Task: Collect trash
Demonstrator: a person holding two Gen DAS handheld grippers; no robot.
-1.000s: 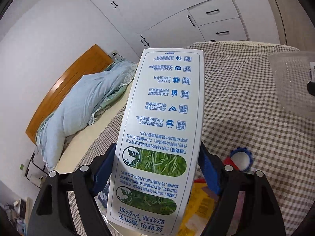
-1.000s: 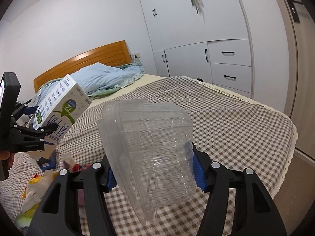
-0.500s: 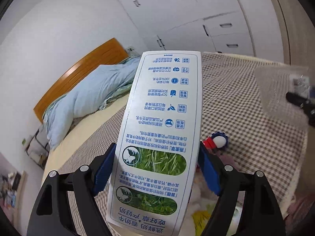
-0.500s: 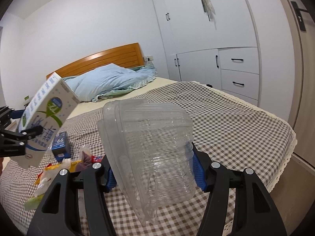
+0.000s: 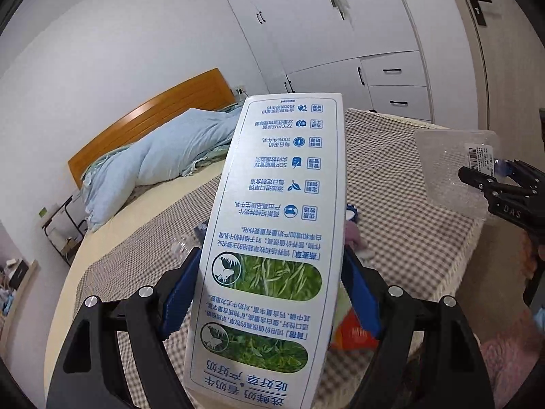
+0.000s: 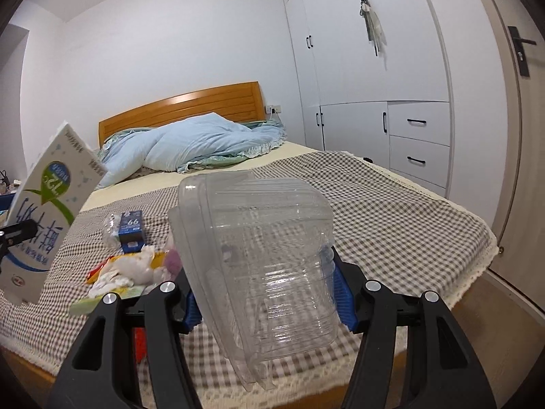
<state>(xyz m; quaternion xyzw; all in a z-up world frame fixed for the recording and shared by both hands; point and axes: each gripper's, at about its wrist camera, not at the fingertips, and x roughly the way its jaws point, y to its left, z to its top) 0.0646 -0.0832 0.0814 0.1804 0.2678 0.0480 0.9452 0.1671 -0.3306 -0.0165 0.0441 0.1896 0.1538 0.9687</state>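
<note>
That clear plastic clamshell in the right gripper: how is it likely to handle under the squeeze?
The clear clamshell container, clamped in the right gripper, looks thin-walled and empty, so probably light and easily crushed. Its ribbed sides may add some stiffness. Glossy plastic could slip between the pads, and the lid edges look loosely nested, so it may pop open.

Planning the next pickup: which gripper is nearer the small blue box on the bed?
Left. The left gripper, holding the milk carton, is beside the blue box; the right gripper, holding the clear container, is farther off.

The milk carton (image 5: pixel 272 238) is smooth printed paperboard with a slight sheen; the clamshell container (image 6: pixel 262 255) is clear, ribbed, glossy plastic. The checked bedspread (image 6: pixel 391 211) is matt woven cloth; the far headboard (image 6: pixel 190 105) is varnished wood.
</note>
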